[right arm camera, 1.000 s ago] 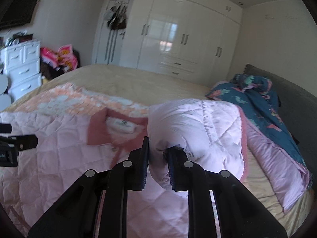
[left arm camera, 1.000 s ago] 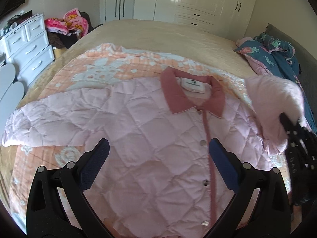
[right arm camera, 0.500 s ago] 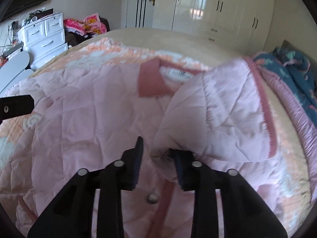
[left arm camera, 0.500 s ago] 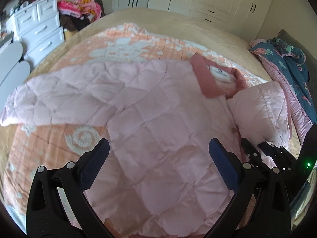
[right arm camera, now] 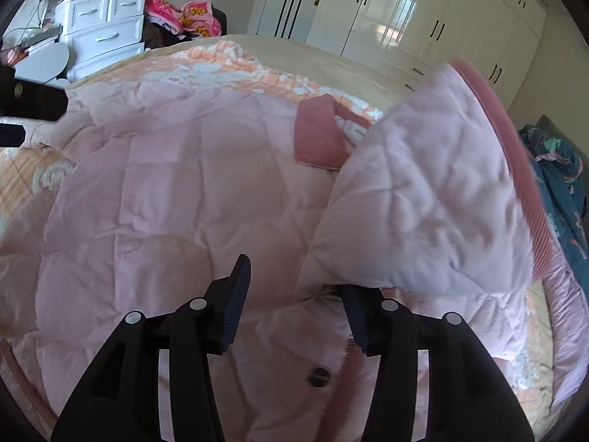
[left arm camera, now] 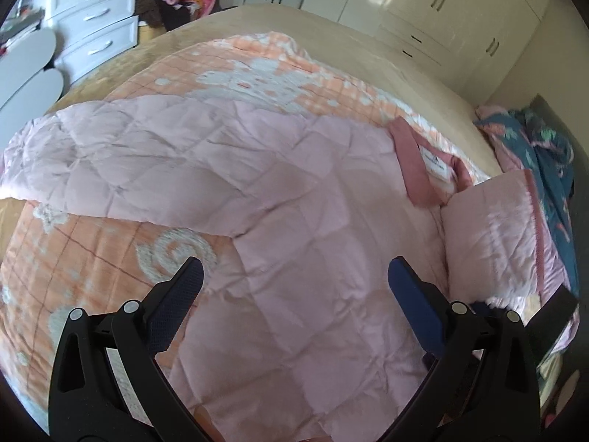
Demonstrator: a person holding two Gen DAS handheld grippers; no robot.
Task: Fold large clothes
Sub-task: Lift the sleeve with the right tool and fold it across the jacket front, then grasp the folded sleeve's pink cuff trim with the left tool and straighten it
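Pink quilted jacket (left arm camera: 294,191) lies face up on the orange-and-white patterned blanket (left arm camera: 257,73), which covers the beige bed (left arm camera: 331,25). Collar (left arm camera: 412,162) in darker pink, white label visible inside it. One sleeve (left arm camera: 92,147) is stretched out flat toward the white drawer unit (left arm camera: 95,18); the other sleeve (right arm camera: 434,191) is folded over onto the jacket front, cuff trim (right arm camera: 515,169) uppermost.

Left gripper (left arm camera: 294,280) — fingers wide apart, nothing between them, held above the lower jacket front.

Right gripper (right arm camera: 294,294) — jaws opening. The folded sleeve's edge sits at the right finger (right arm camera: 362,316), draped on its tip; the left finger stands clear of the cloth, so no pinch. A snap button (right arm camera: 318,376) shows just below.

Dark floral garment (left arm camera: 552,169) heaped at the far side of the bed, apart from the jacket.
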